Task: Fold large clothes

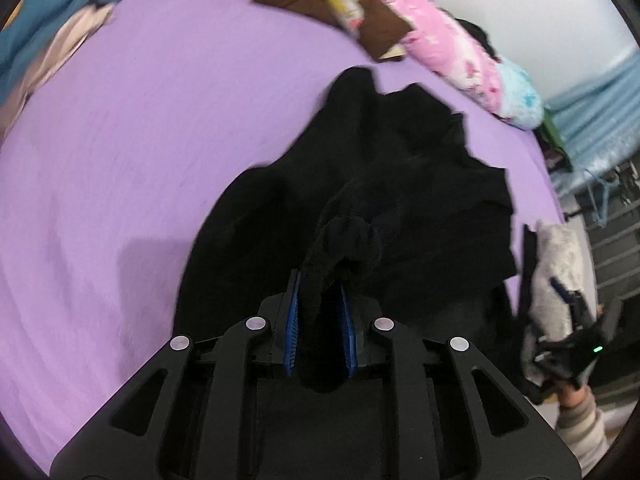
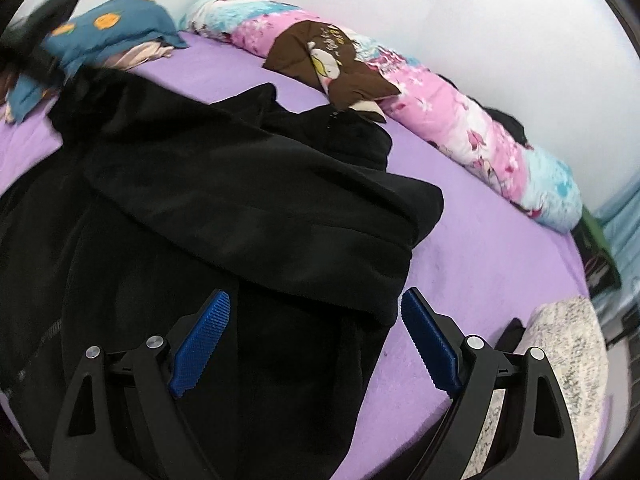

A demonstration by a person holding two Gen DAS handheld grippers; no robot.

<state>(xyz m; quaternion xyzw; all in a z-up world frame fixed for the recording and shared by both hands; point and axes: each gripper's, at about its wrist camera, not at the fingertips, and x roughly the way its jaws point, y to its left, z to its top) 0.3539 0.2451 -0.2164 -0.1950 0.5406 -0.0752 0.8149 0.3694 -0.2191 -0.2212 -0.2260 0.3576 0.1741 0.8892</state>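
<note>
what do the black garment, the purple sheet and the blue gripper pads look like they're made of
Black garment: soft matte fabric, probably fleece or thick knit; the bunch in the left gripper looks fuzzy.
Purple sheet: smooth matte woven cloth, perhaps cotton; flat, no sheen.
Blue pads on the right gripper: rigid or rubbery plastic with a fine ridged grid; which one is unclear.

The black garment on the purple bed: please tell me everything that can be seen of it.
The black garment is large, of soft, matte, fleece-like cloth, lying crumpled and partly folded over itself on the purple bed sheet. One bunched end is pinched between the blue pads of the left tool. The right tool stands open above its near edge, with the pads apart from the cloth. A faint line of stitching shows at its left side. What kind of garment it is cannot be told.
</note>
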